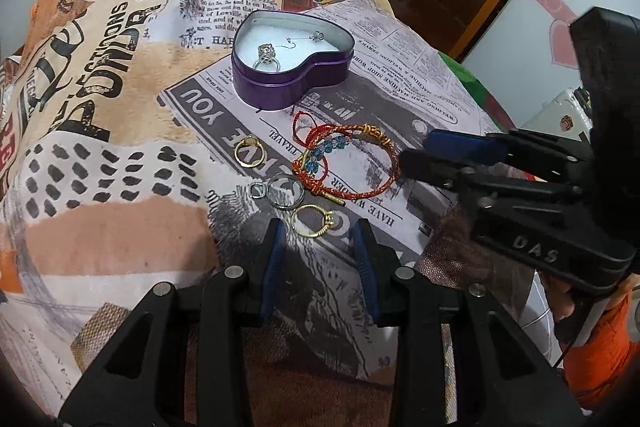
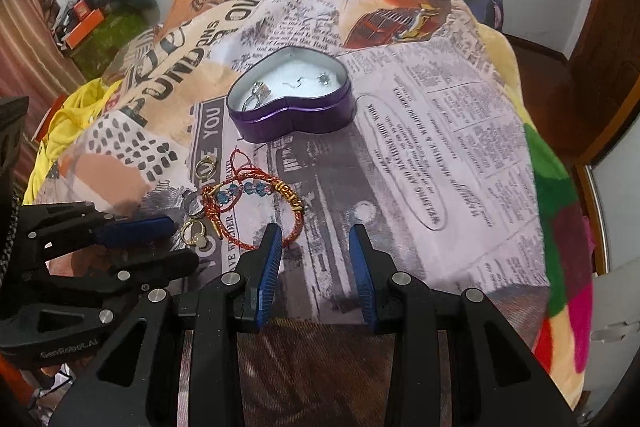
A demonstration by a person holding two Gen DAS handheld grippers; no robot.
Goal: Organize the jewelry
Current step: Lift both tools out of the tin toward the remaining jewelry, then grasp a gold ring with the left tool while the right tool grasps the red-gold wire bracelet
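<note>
- The loose jewelry is lying mid-frame in the left wrist view: a red braided bracelet (image 1: 352, 163) tangled with blue beads, a gold ring (image 1: 314, 221) just below it, two silver rings (image 1: 280, 189) touching each other to its left, and another gold ring (image 1: 248, 151) sitting apart further left.
- The purple heart tin (image 1: 292, 67) is waiting open in the upper centre, already holding a stone ring (image 1: 267, 58) and an earring (image 1: 316, 35) on its white lining.
- The left gripper (image 1: 318, 227) is hovering with jaws apart and nothing between them, the gold ring showing just above its fingertips.
- The right gripper (image 2: 314, 231) is also standing with jaws apart and empty; its left finger is overlapping the bracelet's lower loop in its own view.
- Everything is resting on a printed newspaper-pattern blanket (image 1: 120, 155) (soft and wrinkled, by the look of it).
- Risks, as I judge them: a thin ring could get pressed into the soft cloth and slip the pads; the bracelet's cords could be snagging a neighbouring ring and dragging it along; both grippers are crowding the same cluster, so a bump could be scattering pieces.
</note>
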